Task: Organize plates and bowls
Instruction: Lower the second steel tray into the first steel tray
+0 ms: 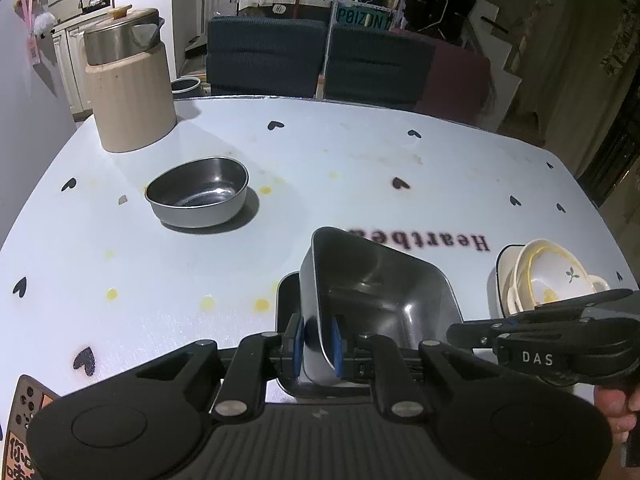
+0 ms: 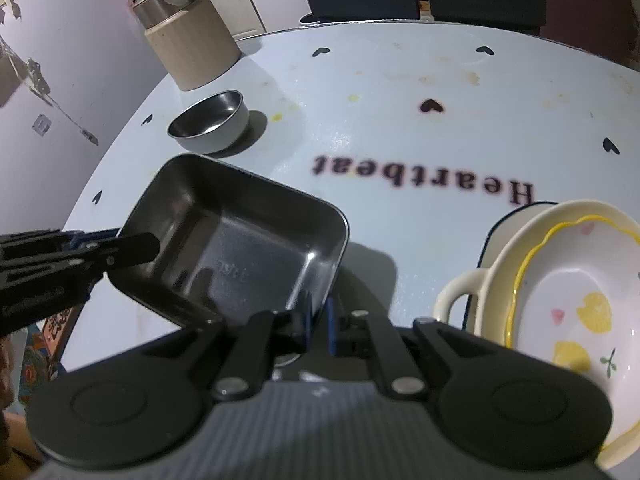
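Observation:
A square steel dish [image 1: 380,292] hangs tilted above the pale blue table [image 1: 360,152]. My left gripper [image 1: 318,336] is shut on its near wall, one blue pad on each side. Under it a second square steel dish [image 1: 286,300] lies flat on the table, mostly covered. In the right wrist view the held dish [image 2: 240,236] fills the centre. My right gripper [image 2: 319,316] is shut on its near right corner. The left gripper [image 2: 136,248] clamps its left rim. A round steel bowl [image 1: 198,192] [image 2: 210,122] stands apart at the far left.
A stack of cream ceramic dishes with yellow trim [image 1: 540,276] [image 2: 568,280] sits close on the right. A beige canister with a steel pot on top [image 1: 132,92] [image 2: 192,48] stands at the far left corner. Chairs [image 1: 264,56] line the far edge.

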The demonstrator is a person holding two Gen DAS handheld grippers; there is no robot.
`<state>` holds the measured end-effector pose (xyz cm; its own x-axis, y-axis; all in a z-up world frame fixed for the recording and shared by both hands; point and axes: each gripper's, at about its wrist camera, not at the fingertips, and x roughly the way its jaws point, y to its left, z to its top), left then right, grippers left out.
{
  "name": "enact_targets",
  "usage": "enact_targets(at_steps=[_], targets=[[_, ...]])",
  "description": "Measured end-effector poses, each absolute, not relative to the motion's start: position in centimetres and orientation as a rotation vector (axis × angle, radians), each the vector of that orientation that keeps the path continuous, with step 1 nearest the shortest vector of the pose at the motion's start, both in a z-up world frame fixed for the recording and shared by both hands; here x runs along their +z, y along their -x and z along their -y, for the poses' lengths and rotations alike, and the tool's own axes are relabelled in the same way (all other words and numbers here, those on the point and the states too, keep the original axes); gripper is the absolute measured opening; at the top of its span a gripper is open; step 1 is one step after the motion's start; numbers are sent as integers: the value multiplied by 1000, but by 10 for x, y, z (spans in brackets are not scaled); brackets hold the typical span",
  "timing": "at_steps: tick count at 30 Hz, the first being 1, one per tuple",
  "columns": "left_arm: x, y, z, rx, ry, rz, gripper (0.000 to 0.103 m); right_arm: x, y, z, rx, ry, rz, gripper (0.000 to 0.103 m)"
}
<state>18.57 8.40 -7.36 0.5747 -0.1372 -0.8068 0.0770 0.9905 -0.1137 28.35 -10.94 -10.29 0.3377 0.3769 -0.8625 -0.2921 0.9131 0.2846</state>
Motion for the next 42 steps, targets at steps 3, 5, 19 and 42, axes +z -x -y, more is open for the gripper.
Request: enact_targets(at_steps=[3,5,19,42], targets=[[-76,-186,-83,-124,62,-961,16,-103,-284,109,438,-86,-1146,10],[-79,-187,-82,-121,61,-973,16,-103,-283,110,439,-84,-1149,10],[-103,-198,-80,-107,7,-1020,16,-105,-282,109,446,-66,-1157,11],[-115,-208,-88,-102,-44,-1038,18,-109,-281,104,450,-5,-1170,10]])
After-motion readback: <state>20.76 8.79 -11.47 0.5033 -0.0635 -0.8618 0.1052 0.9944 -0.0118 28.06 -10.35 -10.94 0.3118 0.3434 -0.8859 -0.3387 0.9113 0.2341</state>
